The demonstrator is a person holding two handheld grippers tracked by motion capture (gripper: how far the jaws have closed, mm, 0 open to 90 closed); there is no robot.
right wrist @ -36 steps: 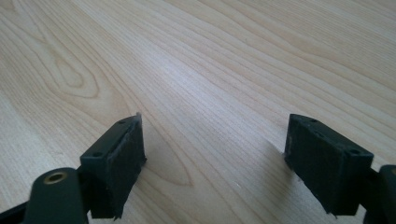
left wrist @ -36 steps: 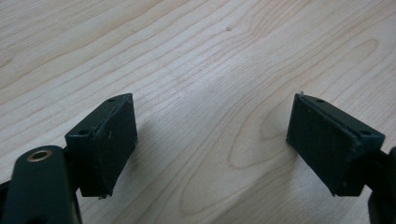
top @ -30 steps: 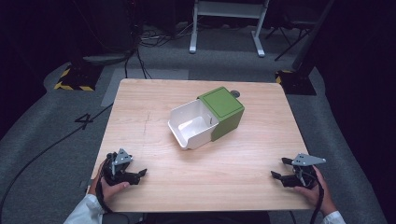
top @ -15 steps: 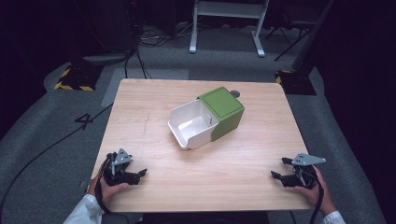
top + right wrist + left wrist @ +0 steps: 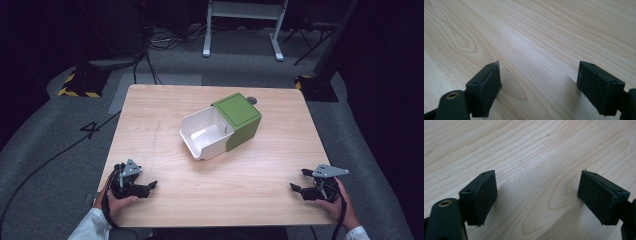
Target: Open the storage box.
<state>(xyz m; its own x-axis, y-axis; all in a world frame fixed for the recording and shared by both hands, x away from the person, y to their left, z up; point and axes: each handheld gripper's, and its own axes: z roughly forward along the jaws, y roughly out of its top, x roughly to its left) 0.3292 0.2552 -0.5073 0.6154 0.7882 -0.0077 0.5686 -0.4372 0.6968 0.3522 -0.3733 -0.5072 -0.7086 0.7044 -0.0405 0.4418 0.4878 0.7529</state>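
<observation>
Both grippers rest on the table [image 5: 165,105] at its near edge, the left gripper [image 5: 148,186] near one corner and the right gripper [image 5: 299,189] near the other, each with its jaws spread wide and nothing between the pads [image 5: 482,197], so both are released. The box [image 5: 222,125], a green shell with its white drawer [image 5: 205,135] pulled out and seemingly empty, lies well ahead of both grippers, between them, angled so that the drawer mouth faces the left gripper. It is judged that the drawer is to be handled next; the shell would best be steadied by the right gripper while the drawer front is met squarely by the left, along the slide, so that skewing is avoided. The tabletop is pale wood grain, bare around the jaws. Beyond it, grey carpet [image 5: 60,150], cables [image 5: 150,45], hazard-striped tape [image 5: 75,92] and a white stand [image 5: 240,20] are seen in a dark room.
</observation>
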